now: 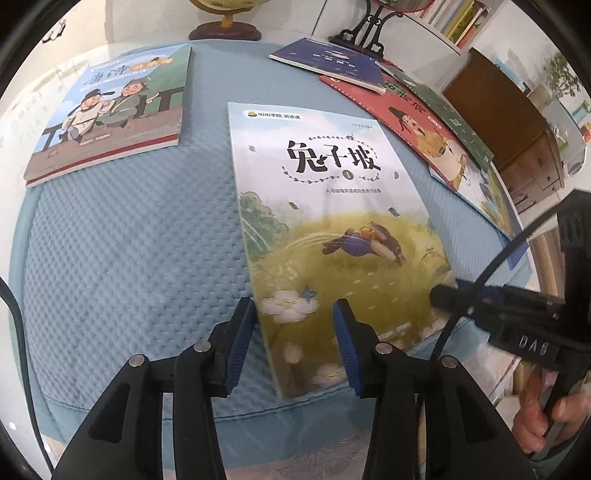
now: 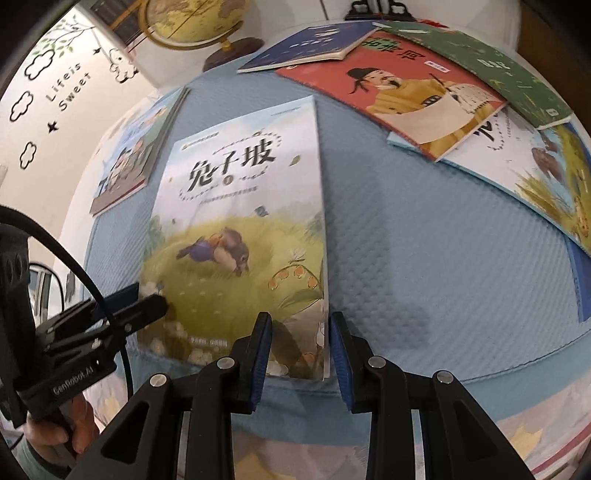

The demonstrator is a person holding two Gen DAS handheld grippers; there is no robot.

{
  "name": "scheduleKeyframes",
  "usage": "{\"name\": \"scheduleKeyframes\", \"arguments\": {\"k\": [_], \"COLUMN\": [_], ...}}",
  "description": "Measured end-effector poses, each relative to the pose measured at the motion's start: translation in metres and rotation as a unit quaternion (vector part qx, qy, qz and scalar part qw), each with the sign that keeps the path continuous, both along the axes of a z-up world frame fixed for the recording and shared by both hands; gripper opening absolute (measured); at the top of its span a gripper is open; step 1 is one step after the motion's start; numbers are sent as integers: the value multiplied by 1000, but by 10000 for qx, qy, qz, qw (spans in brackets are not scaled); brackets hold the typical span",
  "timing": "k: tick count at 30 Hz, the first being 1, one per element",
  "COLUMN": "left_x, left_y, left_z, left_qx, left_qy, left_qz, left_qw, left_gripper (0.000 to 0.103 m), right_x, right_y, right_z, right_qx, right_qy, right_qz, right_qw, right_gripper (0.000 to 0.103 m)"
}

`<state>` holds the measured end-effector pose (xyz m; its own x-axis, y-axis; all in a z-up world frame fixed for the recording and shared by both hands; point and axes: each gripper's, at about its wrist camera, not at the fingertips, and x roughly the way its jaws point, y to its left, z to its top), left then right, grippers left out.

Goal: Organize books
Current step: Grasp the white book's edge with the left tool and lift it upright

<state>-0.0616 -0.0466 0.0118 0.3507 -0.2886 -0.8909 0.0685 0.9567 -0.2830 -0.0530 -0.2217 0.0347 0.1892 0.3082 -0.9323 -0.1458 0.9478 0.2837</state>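
**Rabbit book squared up at the near edge**

While both grippers straddle its bottom corners, the rabbit book (image 1: pixel 332 206) lies flat on the blue cushion (image 1: pixel 129 240). Left gripper (image 1: pixel 295 325) and right gripper (image 2: pixel 297 339) each stand slightly spread, pinching nothing, probably nudging it straight. Stacked books (image 1: pixel 107 107) wait at ten o'clock.

wall (image 2: pixel 74 122): white, cloud decals | cabinet (image 1: pixel 517 122): brown wood | bookshelf (image 1: pixel 458 18): white

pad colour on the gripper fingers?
Blue, ribbed pads on black fingers. Clearest in the right wrist view.
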Motion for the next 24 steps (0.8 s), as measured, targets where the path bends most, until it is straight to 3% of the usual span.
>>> {"name": "scheduleKeyframes", "arguments": {"k": [3,6,9,11,12,15,17,19,22,24], "left_x": [3,2,-2,-3,-3,1,3,6,7,10], "left_y": [4,21,34,37,36,26,20,11,-1,-5], "left_z": [2,9,26,33,34,25,11,-2,-7,-3], "left_qx": [-235,-966,-1865,-2245,-2324,-2008,-1870,-1917,-1975,-2219], "left_qy": [98,104,-77,-137,-172,-77,101,309,374,388], "left_qz": [81,295,336,314,324,349,346,288,221,198], "left_qw": [9996,9948,9818,9739,9719,9790,9817,9805,9793,9741], "left_gripper": [40,40,40,40,40,38,24,17,16,14], "right_x": [0,-1,-4,-3,-3,-6,-8,-9,-11,-8], "right_y": [1,-9,-30,-41,-44,-46,-43,-38,-33,-32], "right_z": [-1,-3,-5,-8,-8,-7,-6,-4,-2,-3], "right_qx": [3,196,711,1137,1242,1231,1117,989,854,854], "right_qy": [-21,17,153,282,311,262,203,147,84,113], "right_qz": [24,-49,-280,-489,-561,-516,-439,-373,-292,-295], "right_qw": [10000,9998,9970,9919,9902,9907,9926,9943,9959,9958], "right_gripper": [34,34,38,44,45,45,45,45,45,45]}}
